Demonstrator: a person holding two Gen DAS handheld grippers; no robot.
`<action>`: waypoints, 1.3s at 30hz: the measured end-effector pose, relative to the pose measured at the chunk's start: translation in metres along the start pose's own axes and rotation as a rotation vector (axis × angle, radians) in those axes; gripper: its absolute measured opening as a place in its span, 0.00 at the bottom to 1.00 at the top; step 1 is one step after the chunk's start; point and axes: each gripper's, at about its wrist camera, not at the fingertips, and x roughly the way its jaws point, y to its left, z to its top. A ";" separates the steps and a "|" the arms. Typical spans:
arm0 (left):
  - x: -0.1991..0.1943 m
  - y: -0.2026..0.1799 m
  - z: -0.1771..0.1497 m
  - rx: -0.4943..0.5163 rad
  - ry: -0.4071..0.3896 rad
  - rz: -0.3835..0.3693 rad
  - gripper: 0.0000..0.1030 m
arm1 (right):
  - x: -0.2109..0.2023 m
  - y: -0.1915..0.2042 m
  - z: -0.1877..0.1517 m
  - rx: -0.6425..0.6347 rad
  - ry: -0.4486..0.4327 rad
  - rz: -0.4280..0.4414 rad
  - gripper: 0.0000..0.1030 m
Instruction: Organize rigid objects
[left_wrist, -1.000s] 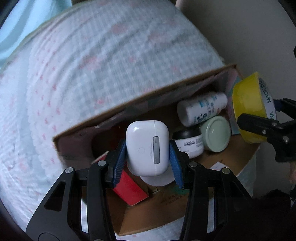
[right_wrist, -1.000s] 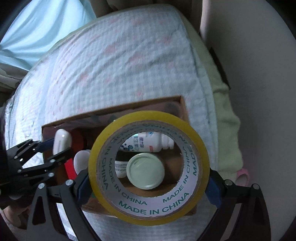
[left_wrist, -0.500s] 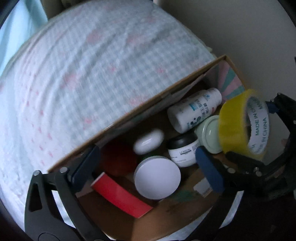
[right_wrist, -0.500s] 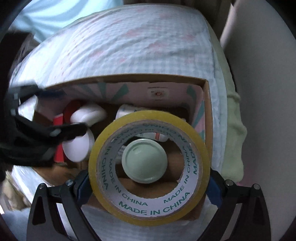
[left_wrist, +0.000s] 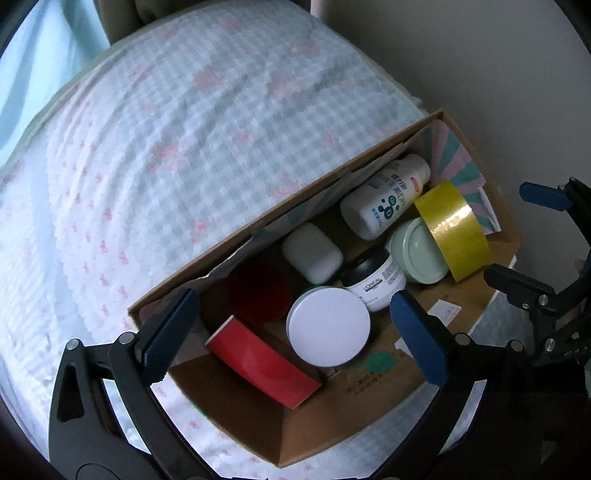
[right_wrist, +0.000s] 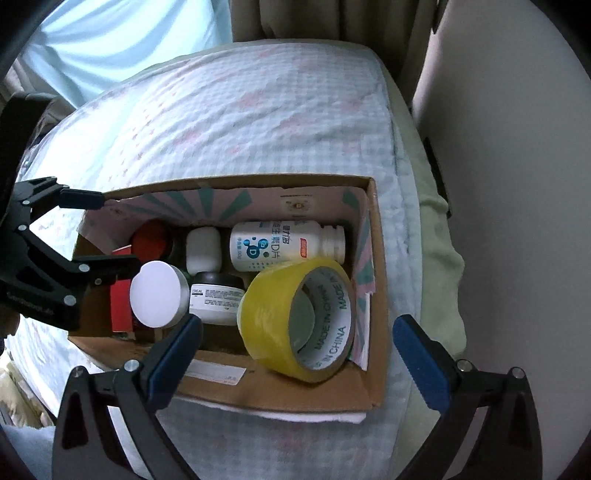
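Observation:
An open cardboard box sits on the bed. The yellow tape roll stands tilted at its right end, leaning over a green-lidded jar. A white earbud case lies near the back wall beside a white bottle. My left gripper hangs open above the box's left half, holding nothing. My right gripper is open above the tape, its pads clear of the roll.
Also in the box: a white-lidded tin, a black-capped jar, a red box and a red lid. A checked quilt covers the bed. A pale wall stands close on the right.
The left gripper opened and the earbud case now lies in the box. The right gripper opened and the tape dropped from its jaws to lean inside the box's right end.

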 end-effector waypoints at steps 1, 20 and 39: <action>-0.004 0.000 -0.001 0.002 -0.008 0.001 1.00 | -0.003 0.001 -0.001 0.003 0.013 -0.021 1.00; -0.190 0.055 -0.086 -0.260 -0.287 0.037 1.00 | -0.129 0.088 0.019 -0.019 -0.171 -0.034 1.00; -0.462 0.105 -0.301 -0.412 -0.797 0.352 1.00 | -0.366 0.260 -0.040 0.002 -0.682 -0.023 1.00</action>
